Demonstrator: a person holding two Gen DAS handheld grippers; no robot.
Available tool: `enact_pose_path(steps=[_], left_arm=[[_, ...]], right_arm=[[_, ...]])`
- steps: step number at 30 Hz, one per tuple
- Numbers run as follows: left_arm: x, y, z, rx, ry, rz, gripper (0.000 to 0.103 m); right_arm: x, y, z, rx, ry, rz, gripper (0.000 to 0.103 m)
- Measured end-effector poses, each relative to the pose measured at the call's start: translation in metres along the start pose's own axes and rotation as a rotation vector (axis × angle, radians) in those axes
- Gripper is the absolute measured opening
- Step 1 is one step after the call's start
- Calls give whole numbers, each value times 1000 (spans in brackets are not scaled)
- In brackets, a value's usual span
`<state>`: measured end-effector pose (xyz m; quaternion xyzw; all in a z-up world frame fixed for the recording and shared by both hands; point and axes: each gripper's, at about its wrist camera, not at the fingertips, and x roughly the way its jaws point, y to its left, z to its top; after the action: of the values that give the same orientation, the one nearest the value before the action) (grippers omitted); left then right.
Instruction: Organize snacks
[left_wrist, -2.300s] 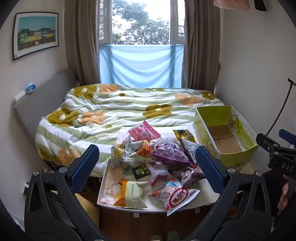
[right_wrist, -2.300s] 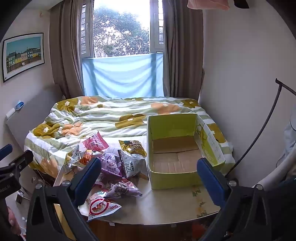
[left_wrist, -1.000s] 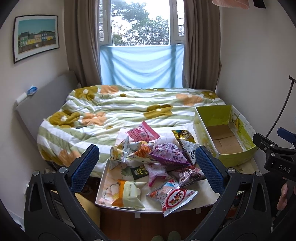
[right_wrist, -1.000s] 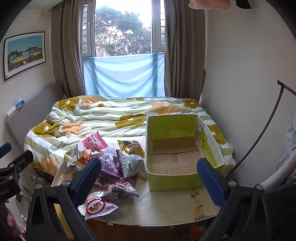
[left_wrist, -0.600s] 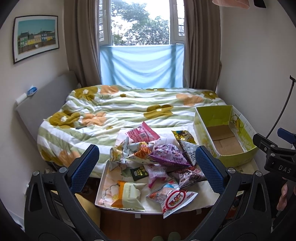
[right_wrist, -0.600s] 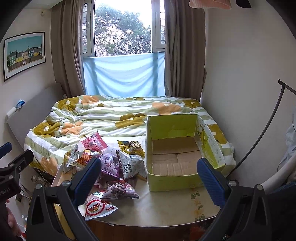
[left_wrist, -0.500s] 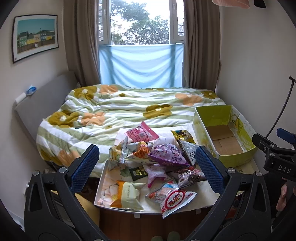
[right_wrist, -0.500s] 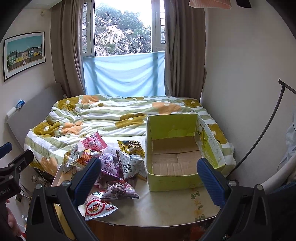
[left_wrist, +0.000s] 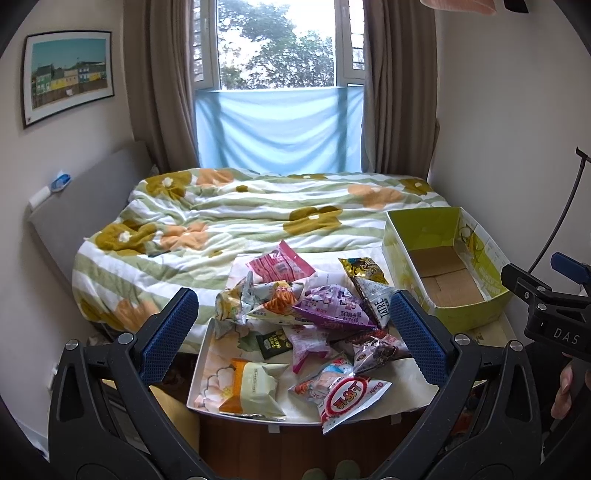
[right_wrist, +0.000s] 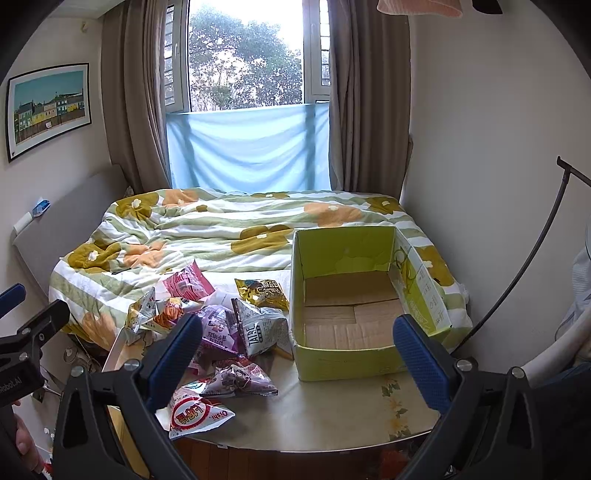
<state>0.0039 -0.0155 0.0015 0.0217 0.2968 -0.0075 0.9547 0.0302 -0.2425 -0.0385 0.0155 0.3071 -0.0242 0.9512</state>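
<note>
- The green cardboard box (right_wrist: 369, 306) sits at the table's (right_wrist: 332, 413) 3 o'clock side, open top up, its long axis running toward the bed (right_wrist: 229, 229) at 12 o'clock (bare brown floor inside).
- Crinkled snack packets (left_wrist: 317, 317) lie piled at the box's 9 o'clock; a red-and-white Oishi bag (left_wrist: 347, 400) lies nearest, its mouth pointing toward 4 o'clock.
- The left gripper (left_wrist: 295, 332) and right gripper (right_wrist: 295, 350) both hover spread wide, holding nothing.
</note>
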Motion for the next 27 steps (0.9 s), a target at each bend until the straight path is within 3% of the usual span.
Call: enact_pose_path(steps=[27], left_arm=[[-3,-1,-5,-8,-1,12,102]], right_arm=[[1,3,0,2,2,9,103]])
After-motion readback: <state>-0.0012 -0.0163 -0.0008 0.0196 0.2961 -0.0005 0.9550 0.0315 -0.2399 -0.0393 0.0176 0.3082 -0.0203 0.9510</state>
